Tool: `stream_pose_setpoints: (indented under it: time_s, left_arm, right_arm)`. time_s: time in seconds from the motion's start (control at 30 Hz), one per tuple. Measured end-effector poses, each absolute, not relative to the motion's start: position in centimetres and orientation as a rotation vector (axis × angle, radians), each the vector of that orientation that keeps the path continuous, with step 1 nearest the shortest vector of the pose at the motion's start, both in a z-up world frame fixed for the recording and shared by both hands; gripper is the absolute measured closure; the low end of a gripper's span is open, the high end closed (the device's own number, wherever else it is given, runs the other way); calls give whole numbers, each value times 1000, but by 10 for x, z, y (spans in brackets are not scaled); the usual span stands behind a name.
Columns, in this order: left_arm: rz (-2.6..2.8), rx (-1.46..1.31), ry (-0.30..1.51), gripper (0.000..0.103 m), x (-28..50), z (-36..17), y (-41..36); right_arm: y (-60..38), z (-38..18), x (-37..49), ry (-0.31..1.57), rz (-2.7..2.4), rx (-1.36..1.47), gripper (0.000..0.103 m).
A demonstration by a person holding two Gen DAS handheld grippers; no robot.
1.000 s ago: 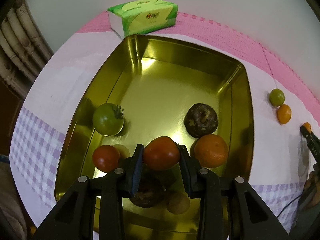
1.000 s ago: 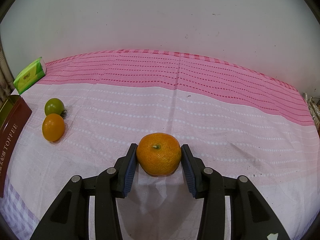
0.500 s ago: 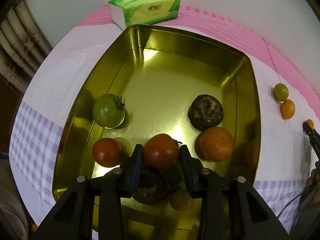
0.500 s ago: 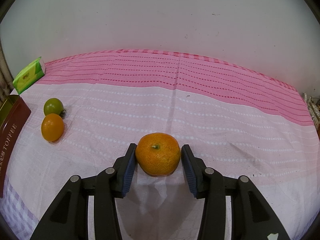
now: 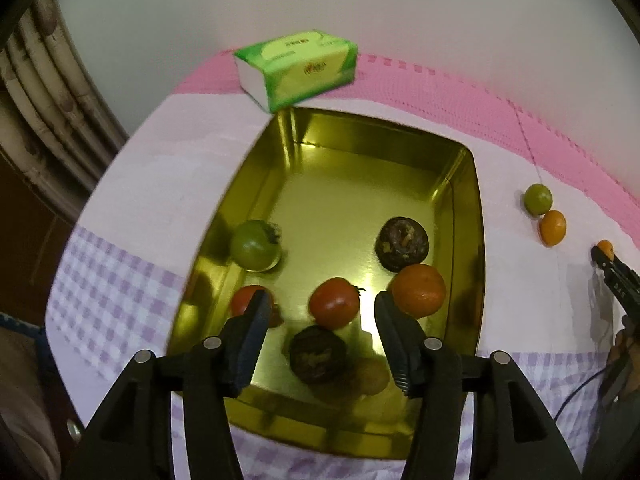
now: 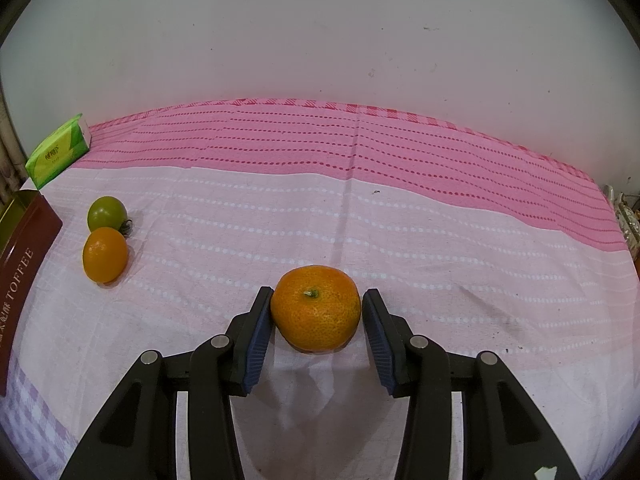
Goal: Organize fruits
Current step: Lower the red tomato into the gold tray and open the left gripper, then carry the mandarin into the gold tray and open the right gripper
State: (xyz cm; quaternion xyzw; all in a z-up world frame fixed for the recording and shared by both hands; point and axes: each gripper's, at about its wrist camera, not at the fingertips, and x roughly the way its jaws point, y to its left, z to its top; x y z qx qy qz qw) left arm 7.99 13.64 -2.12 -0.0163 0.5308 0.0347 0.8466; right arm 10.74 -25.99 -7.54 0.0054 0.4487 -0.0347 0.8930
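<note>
My left gripper [image 5: 320,312] is open and empty above the near end of the gold tin [image 5: 466,168]. A red tomato [image 5: 334,307] lies in the tin between and beyond the fingers. The tin also holds a green tomato [image 5: 255,243], another red tomato [image 5: 244,300], an orange [image 5: 419,290] and two dark brown fruits [image 5: 403,243], [image 5: 318,354]. My right gripper [image 6: 316,312] has its pads on both sides of an orange [image 6: 316,307] that sits on the cloth. A green tomato [image 6: 106,213] and a small orange [image 6: 105,255] lie to its left; they also show in the left wrist view.
A green tissue pack [image 5: 296,68] stands behind the tin, near the wall. The tin's brown side [image 6: 20,256] reads TOFFEE at the left of the right wrist view. A pink and white cloth [image 6: 360,208] covers the table. The right gripper's tip [image 5: 604,258] shows at the far right.
My left gripper has opened and let go of the red tomato, which now lies in the tin, and has lifted back. My right gripper has stayed around the orange.
</note>
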Motion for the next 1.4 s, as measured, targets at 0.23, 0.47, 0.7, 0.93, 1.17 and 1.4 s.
stream_pose_setpoints:
  time_s: [0.23,0.47,0.7,0.93,1.17,1.4]
  left_arm:
    - [104,-67,1091,48,63,-16,160]
    - [112,-29,1066,48,48,-19,166]
    - [110,-74,1072,48,42,-23,174]
    - [137,-115,1061,48,35,-24,185]
    - [124,-150,1071,48,31,-23,193]
    - [126,-90,1031,46,26,-15,189]
  right_arm:
    - [-261,-76,106,930,-71,17,60]
    - [-257,-75,105,929,-83,5,65]
    - [-247,-72,108,949,-112,2,66]
    - [-200,-42,99,907,30,10,66]
    - [-111,-5,89,850,295,-2,66]
    - [-21,-2,75,877,508,-81,66]
